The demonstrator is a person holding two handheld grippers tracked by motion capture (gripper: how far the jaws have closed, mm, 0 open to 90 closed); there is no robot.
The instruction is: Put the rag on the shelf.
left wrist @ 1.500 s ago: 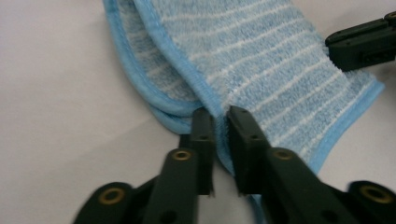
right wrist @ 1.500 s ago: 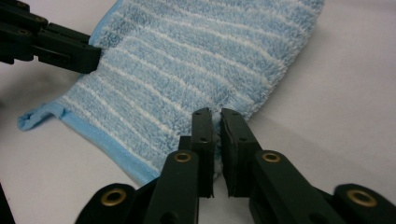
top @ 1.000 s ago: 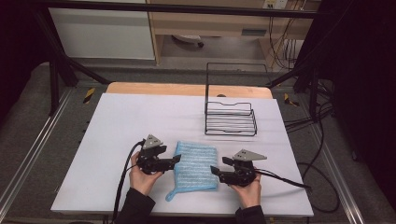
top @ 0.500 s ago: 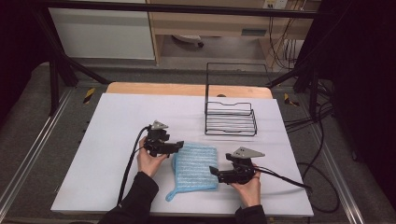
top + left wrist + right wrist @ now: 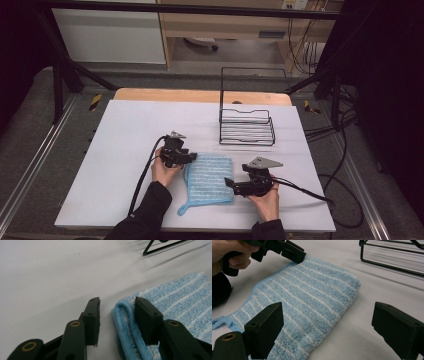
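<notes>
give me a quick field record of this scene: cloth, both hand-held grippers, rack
cloth: blue striped cloth, flat on the white table, folded
left hand-held gripper: at the cloth's far left corner, jaws just closing around the edge, gap left on one side
right hand-held gripper: jaws wide, nothing gripped, at the cloth's right edge
rack: black wire rack, beyond the cloth, apart from it

Bright, even overhead light on the white bench (image 5: 125, 150); dark surroundings. Soft shadows; close-up views slightly blurred near the bottom edge.
</notes>
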